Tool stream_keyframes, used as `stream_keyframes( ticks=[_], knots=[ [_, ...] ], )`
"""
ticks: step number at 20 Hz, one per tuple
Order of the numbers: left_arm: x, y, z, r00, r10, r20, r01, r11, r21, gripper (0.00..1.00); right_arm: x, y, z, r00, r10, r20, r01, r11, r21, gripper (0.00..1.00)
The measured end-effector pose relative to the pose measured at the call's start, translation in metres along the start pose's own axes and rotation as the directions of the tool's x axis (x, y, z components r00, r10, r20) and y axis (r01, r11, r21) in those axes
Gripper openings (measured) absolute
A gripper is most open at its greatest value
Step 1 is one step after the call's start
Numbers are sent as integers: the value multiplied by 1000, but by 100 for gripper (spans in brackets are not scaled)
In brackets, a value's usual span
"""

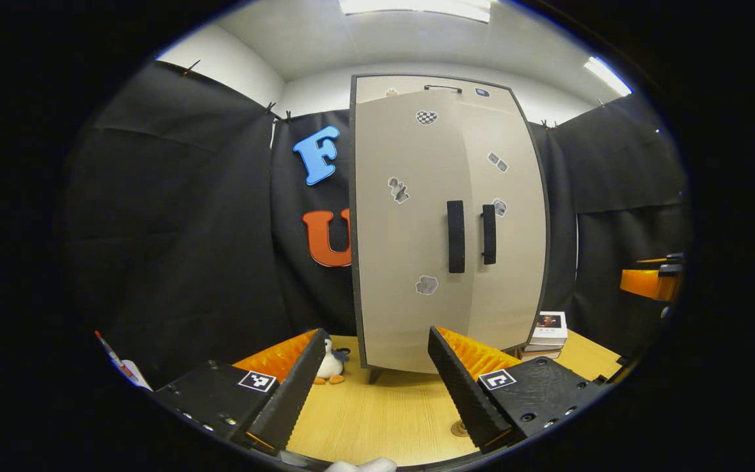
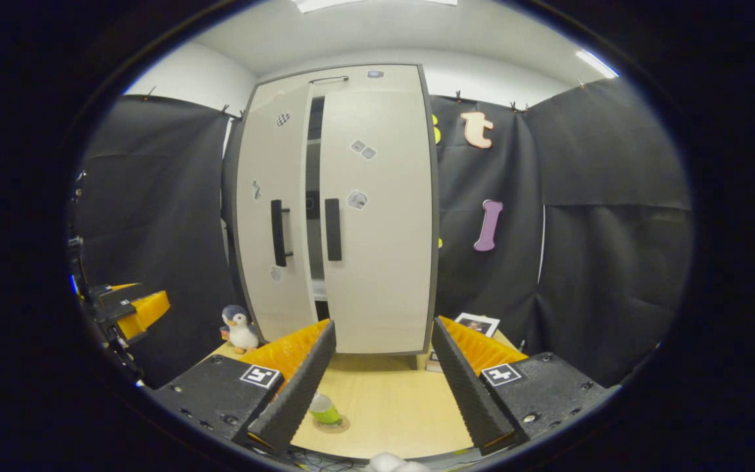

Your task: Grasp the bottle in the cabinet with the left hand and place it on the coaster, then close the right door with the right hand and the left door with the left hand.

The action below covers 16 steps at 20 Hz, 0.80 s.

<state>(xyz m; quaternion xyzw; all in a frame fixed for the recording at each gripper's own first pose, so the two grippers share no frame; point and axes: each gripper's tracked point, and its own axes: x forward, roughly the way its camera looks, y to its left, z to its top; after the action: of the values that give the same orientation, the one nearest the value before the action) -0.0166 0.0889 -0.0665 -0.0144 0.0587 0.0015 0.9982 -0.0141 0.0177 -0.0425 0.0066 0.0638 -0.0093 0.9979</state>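
Now | left hand-held gripper (image 1: 372,387) spread wide, empty | right hand-held gripper (image 2: 383,387) spread wide, empty

gap: narrow slot between cabinet doors (image 2: 315,196) | flank: penguin toy (image 2: 241,328) left, books (image 1: 548,331) right of cabinet

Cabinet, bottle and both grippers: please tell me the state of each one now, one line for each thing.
Left door: slightly ajar, dark gap beside it.
Right door: looks closed.
Bottle: standing on the coaster, out of the cabinet.
Left gripper: open, holding nothing.
Right gripper: open, holding nothing.
Penguin toy: upright on the table.
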Motion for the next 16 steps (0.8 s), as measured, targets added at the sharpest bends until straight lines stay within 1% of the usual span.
stream_keyframes(
  ticks=[11, 12, 13, 14, 16],
  knots=[
    [1, -12, 4, 1000, -12, 1, 12, 1000, 9, 96, 5, 2, 0, 1000, 21, 1, -21, 1000, 3, 97],
    [2, -13, 5, 1000, -12, 2, 12, 1000, 10, 96, 4, 2, 0, 1000, 21, 4, -21, 1000, 4, 94],
    [3, -14, 4, 1000, -13, 1, 13, 1000, 9, 96, 5, 0, 1, 1000, 20, 5, -20, 1000, 5, 94],
    [4, -16, 5, 1000, -15, 3, 15, 1000, 7, 96, 5, -2, 3, 1000, 18, 9, -18, 1000, 7, 97],
    [5, -17, 8, 1000, -15, 5, 15, 1000, 4, 96, 6, -4, 4, 1000, 15, 11, -15, 1000, 8, 97]
  ],
)
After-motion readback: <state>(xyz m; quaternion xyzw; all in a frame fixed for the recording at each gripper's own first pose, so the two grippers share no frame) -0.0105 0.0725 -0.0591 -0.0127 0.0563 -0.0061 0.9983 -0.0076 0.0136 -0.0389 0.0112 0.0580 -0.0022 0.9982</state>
